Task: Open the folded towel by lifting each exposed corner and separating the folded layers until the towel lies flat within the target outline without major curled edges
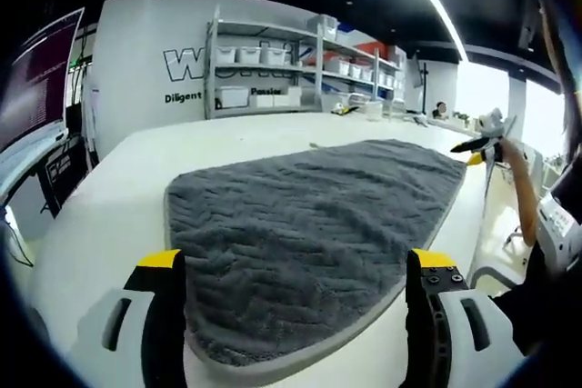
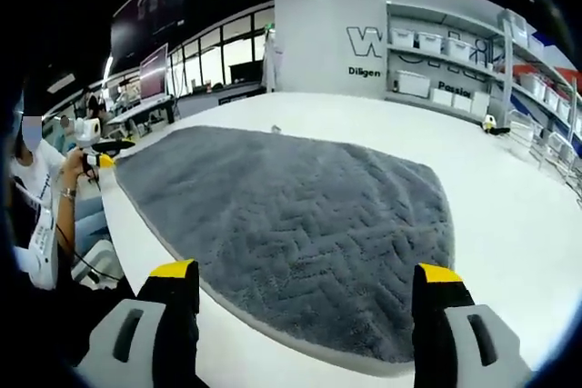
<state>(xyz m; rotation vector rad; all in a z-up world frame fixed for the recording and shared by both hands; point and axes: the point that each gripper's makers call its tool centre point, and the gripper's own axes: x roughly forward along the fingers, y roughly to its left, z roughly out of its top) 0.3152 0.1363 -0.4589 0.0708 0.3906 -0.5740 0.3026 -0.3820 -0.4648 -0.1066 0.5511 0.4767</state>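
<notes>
Both grippers hover with jaws spread wide, gripping nothing: the left gripper (image 1: 293, 270) and right gripper (image 2: 307, 283) each above a near edge of the grey towel (image 1: 318, 224), which lies flat and opened on the white table (image 1: 100, 215)

left tongs (image 1: 296, 293) and right tongs (image 2: 307, 302) both gape wide, holding nothing.

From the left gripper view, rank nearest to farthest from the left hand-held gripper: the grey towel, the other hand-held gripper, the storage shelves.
1. Grey towel: directly ahead of the left hand-held gripper, its near edge between the jaws.
2. Other hand-held gripper: far right, past the towel's far corner.
3. Storage shelves: along the back wall, beyond the table.
</notes>
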